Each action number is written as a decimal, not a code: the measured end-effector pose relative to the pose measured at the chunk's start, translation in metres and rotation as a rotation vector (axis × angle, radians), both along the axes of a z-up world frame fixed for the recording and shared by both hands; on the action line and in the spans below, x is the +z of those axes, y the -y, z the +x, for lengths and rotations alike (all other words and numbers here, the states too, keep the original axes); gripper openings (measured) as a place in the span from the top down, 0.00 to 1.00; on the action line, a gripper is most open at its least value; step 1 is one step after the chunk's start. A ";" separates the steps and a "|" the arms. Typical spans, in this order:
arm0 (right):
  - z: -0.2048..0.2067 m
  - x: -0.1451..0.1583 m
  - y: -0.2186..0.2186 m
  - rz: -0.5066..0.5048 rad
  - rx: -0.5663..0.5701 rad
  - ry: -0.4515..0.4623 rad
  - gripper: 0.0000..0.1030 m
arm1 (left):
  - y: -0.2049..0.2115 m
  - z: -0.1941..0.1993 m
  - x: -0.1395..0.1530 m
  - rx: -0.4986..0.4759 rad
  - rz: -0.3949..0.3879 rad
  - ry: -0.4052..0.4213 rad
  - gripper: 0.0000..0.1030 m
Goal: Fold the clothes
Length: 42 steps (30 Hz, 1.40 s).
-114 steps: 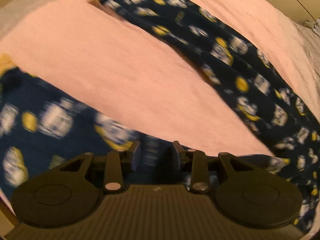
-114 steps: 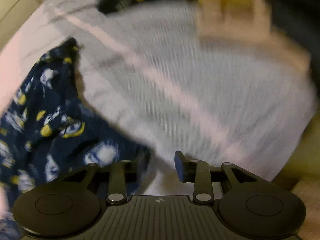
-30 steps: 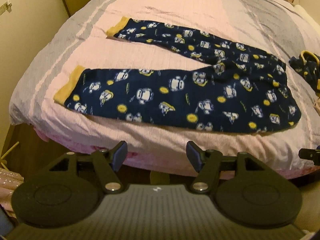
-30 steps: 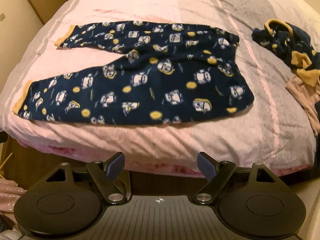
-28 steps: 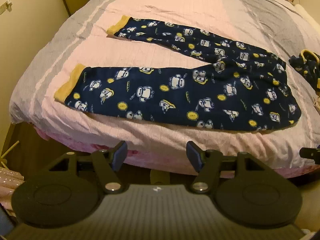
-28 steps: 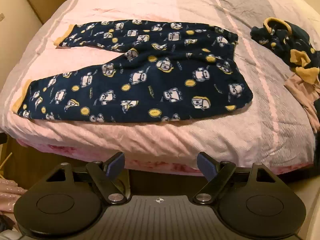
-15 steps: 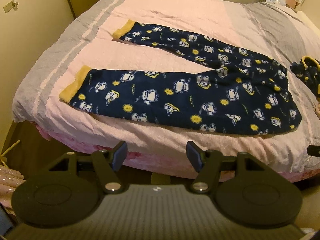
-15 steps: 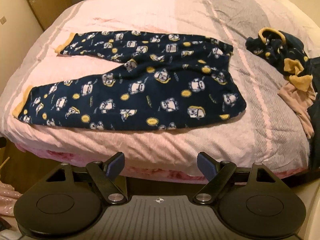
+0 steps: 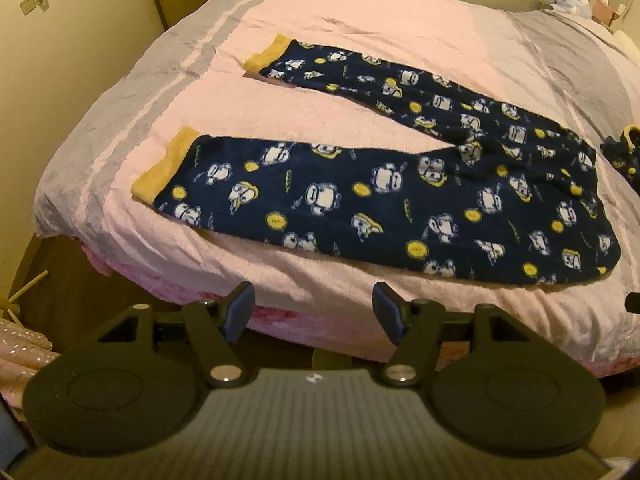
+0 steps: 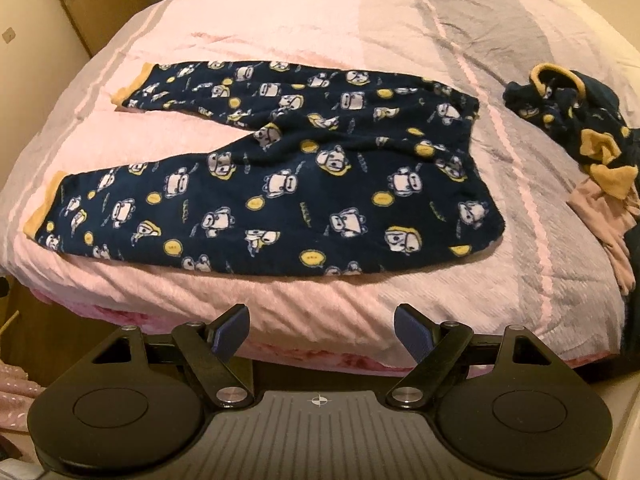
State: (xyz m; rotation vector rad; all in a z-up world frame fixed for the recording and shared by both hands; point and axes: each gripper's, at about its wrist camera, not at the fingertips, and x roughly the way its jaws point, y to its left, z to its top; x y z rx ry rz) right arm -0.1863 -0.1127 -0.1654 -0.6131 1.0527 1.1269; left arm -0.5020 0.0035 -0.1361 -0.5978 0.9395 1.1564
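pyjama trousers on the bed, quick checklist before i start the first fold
1. Pyjama trousers spread flat on the bed: ok.
2. Legs apart, both yellow cuffs in sight: ok.
3. Left claw open and empty: ok.
4. Right claw open and empty: ok.
5. Pile of clothes lies apart from the trousers: ok.
6. Waistband free of creases: cannot tell.
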 end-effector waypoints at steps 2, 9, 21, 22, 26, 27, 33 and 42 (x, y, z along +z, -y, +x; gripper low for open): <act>0.005 -0.003 -0.009 0.001 -0.010 -0.006 0.20 | -0.012 0.002 0.000 -0.018 0.013 0.006 0.40; 0.040 0.018 -0.031 0.320 -0.160 0.055 0.20 | -0.093 0.031 0.007 -0.136 0.106 0.105 0.40; 0.089 -0.008 -0.126 0.228 -0.262 0.116 0.20 | -0.264 0.126 -0.010 -0.462 0.195 0.208 0.34; 0.093 -0.012 -0.134 0.211 -0.269 0.119 0.20 | -0.273 0.136 -0.017 -0.484 0.178 0.194 0.34; 0.110 -0.037 -0.169 0.114 -0.281 0.115 0.20 | -0.311 0.175 -0.048 -0.572 0.111 0.137 0.34; 0.117 -0.045 -0.177 0.094 -0.274 0.113 0.20 | -0.321 0.185 -0.055 -0.594 0.094 0.122 0.35; 0.167 -0.096 -0.228 0.015 -0.221 0.094 0.20 | -0.372 0.239 -0.108 -0.664 0.023 0.086 0.35; 0.272 -0.152 -0.317 0.055 0.004 0.077 0.39 | -0.442 0.329 -0.171 -0.883 0.047 0.023 0.41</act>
